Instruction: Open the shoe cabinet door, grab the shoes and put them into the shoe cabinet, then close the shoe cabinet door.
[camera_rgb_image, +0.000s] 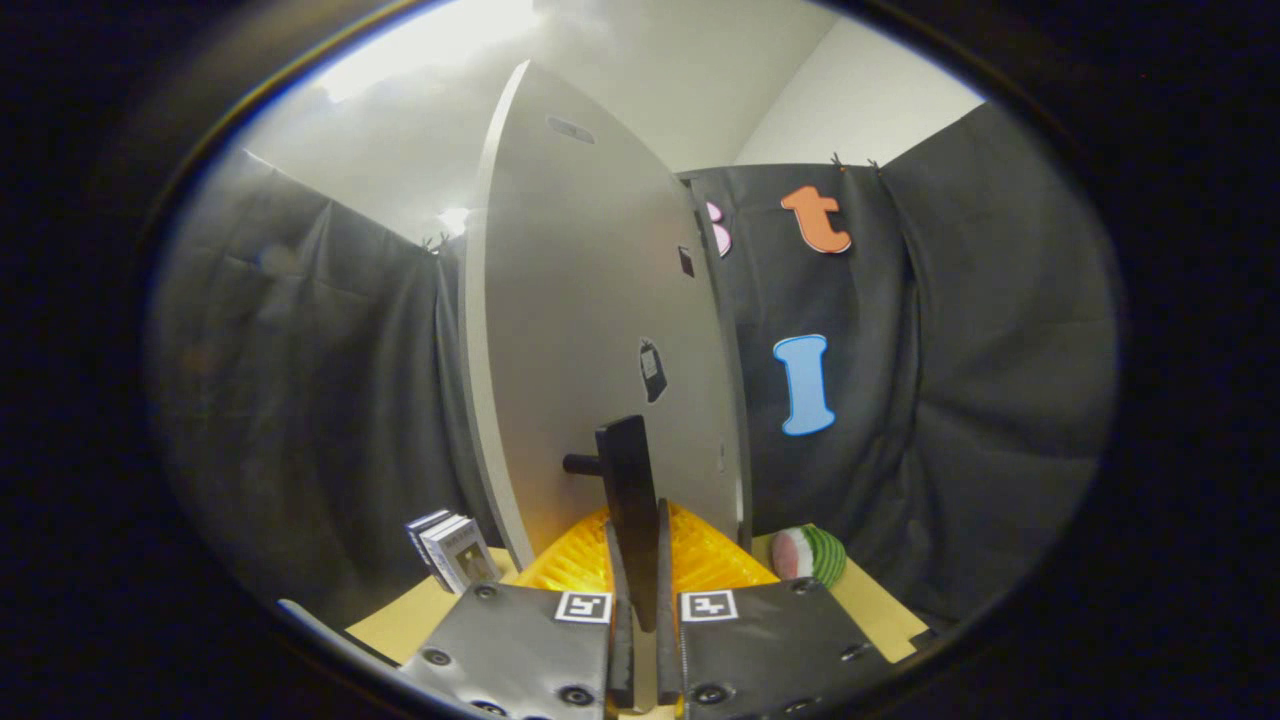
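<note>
Clamped narrow on the black handle (628, 500) of the cabinet door (590, 330) just ahead, gripper (640, 590) holding a stiff, probably light panel, best swung by that handle.

A recording booth dressed as a home corner. Black cloth (330, 400) hung as walls around a pale shoe cabinet door (590, 330), plain white room wall above. Left of the door, small boxes (452, 548); right, a watermelon-slice toy (812, 553) on tan tabletop (400, 622).
</note>
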